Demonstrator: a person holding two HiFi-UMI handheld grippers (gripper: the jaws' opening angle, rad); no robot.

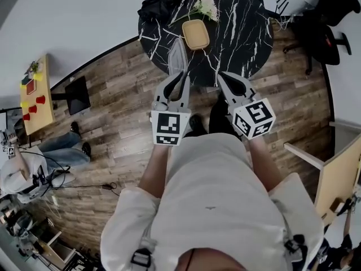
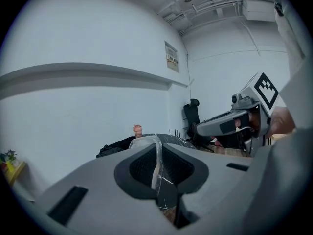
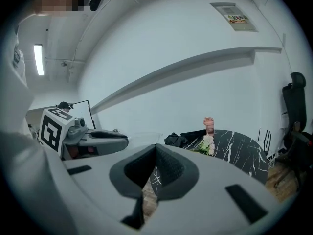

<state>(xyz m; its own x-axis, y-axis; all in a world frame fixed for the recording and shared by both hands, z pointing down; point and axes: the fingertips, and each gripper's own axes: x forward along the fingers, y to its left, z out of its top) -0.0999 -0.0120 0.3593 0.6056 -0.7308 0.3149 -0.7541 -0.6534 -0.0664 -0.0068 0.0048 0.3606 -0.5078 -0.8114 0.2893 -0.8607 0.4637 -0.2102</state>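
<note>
My left gripper point(image 1: 179, 77) hangs over the wood floor at the near edge of a round black marble table point(image 1: 248, 33). Its jaws are shut on a thin clear plastic piece point(image 1: 177, 55) that reaches out over the table edge. In the left gripper view the clear plastic piece point(image 2: 155, 166) runs edge-on between the pads of the left gripper point(image 2: 157, 148). My right gripper point(image 1: 224, 79) is beside it, also at the table edge; in its own view the right gripper point(image 3: 156, 148) is shut with nothing in it. On the table lie a tan tray point(image 1: 196, 34) and white flowers point(image 1: 206, 4).
A black bundle point(image 1: 163, 1) lies at the table's far left. Behind the table on the right stands a black office chair point(image 1: 330, 16). A wooden shelf with red cups point(image 1: 35, 100), a dark screen point(image 1: 78, 95) and a seated person point(image 1: 34, 168) are at the left. Wooden furniture point(image 1: 338, 174) stands at the right.
</note>
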